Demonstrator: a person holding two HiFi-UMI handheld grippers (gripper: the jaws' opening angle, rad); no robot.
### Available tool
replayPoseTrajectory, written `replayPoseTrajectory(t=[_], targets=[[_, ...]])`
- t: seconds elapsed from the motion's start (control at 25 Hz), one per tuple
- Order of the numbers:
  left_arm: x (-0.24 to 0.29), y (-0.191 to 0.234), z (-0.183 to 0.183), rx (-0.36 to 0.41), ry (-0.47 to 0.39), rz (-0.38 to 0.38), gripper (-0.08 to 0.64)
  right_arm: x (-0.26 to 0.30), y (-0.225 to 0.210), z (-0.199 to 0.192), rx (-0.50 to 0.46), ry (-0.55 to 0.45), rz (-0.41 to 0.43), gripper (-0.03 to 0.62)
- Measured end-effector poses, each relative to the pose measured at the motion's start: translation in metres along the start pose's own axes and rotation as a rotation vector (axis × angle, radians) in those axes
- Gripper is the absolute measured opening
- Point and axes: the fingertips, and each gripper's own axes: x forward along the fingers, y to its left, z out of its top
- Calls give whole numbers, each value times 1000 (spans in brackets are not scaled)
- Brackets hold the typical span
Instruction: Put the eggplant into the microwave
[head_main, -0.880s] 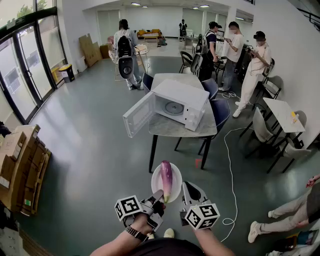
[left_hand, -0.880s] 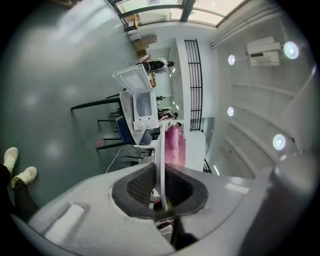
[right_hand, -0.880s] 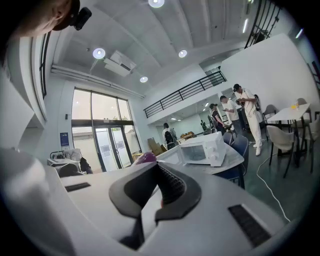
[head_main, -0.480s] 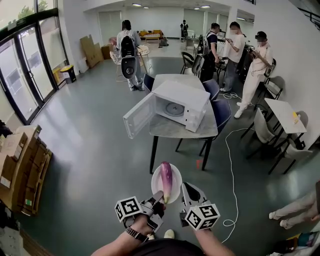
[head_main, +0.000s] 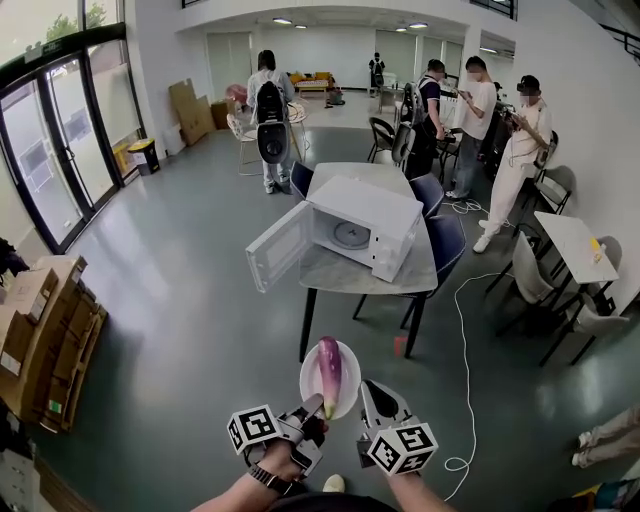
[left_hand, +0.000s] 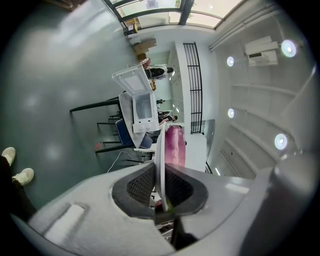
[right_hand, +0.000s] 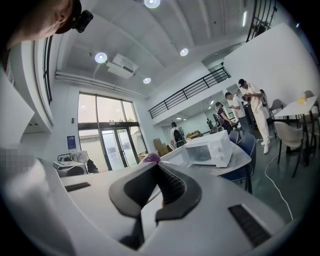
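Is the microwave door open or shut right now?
Open. The microwave has its door swung out to the left, and the round turntable inside shows in the head view.

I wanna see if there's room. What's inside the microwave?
Past the open door, the microwave shows only its round turntable, with nothing on it. The cavity's ceiling and some corners are hidden by the white casing.

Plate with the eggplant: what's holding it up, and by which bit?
The white plate is pinched by its near rim: the left gripper on the left side, the right gripper seemingly on the right. The eggplant only lies on it.
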Motion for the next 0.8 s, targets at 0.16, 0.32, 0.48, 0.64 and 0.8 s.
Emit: replayPoseTrajectory(t=[0.16,0.32,0.48,0.64,0.8], targets=[[11,-3,3,-1,-15,2,32,3,-11,4,4,5,8,2],[24,-4,9,-3,-17,4,32,10,-22,12,5,-6,8,2],[39,-1,21,-7,-17,0,32,23,-32,17,-1,-13,-1,2],[61,2,40,-12,-4,-5,32,45,-43,22,-8,-17,-8,2],[84,2,69,-7,13,-9,32,79,-51,32,-15,-25,-19,2]])
